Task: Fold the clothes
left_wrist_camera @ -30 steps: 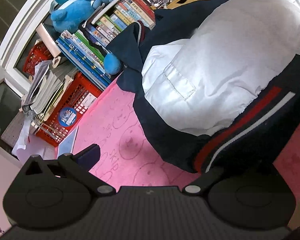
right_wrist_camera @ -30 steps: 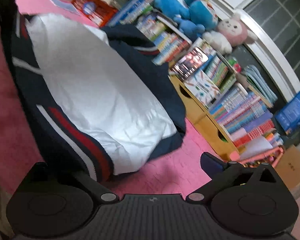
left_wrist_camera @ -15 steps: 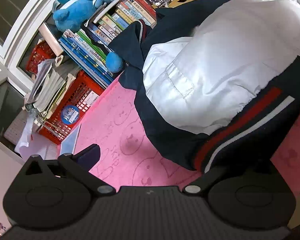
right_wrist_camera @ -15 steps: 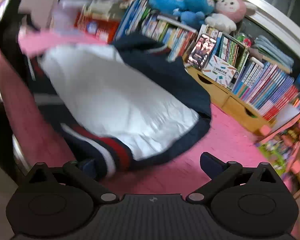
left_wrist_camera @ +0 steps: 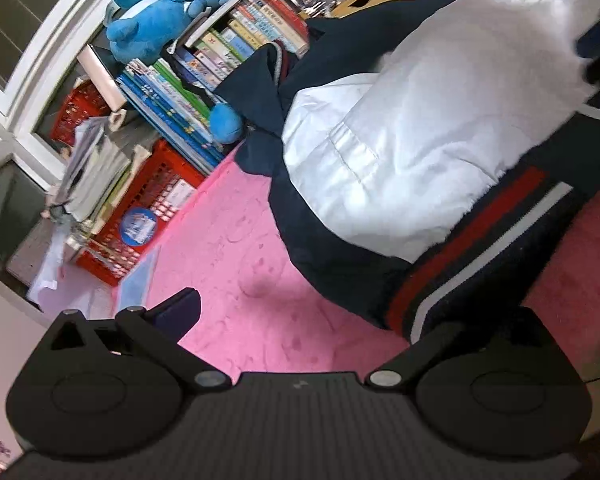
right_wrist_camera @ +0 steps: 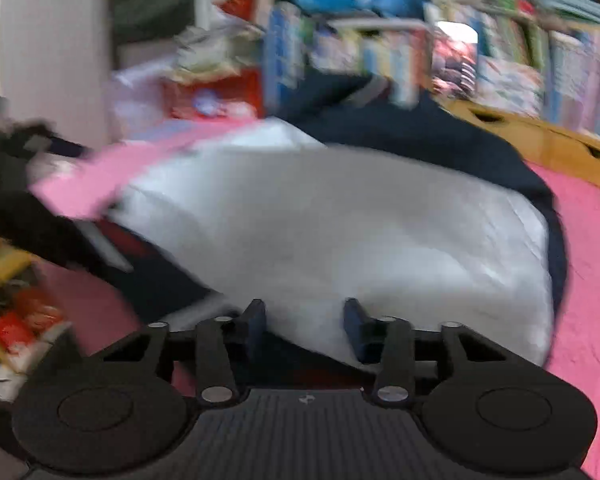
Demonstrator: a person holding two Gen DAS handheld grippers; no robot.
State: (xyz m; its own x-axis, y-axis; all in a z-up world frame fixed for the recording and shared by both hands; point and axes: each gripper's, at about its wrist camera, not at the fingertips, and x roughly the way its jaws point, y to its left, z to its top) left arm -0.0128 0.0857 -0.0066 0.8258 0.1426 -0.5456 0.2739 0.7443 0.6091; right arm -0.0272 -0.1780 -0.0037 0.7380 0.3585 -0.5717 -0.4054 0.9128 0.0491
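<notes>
Navy jacket with white lining and red-white striped hem (left_wrist_camera: 400, 152) lies opened, lining up, on pink plush rug (left_wrist_camera: 228, 256), filling centre to 2 o'clock of left wrist view. Left gripper (left_wrist_camera: 308, 320): jaws spread wide, right finger hidden beneath striped hem, contact unclear. Right gripper (right_wrist_camera: 305, 326): jaws partly apart, white lining edge between navy fingertips (right_wrist_camera: 256, 318); view blurred. At 9 o'clock, red plastic crate (left_wrist_camera: 140, 216) holding stacked books and papers. At 11 o'clock, blue plush toys (left_wrist_camera: 160, 12) atop shelved books (left_wrist_camera: 236, 44).
</notes>
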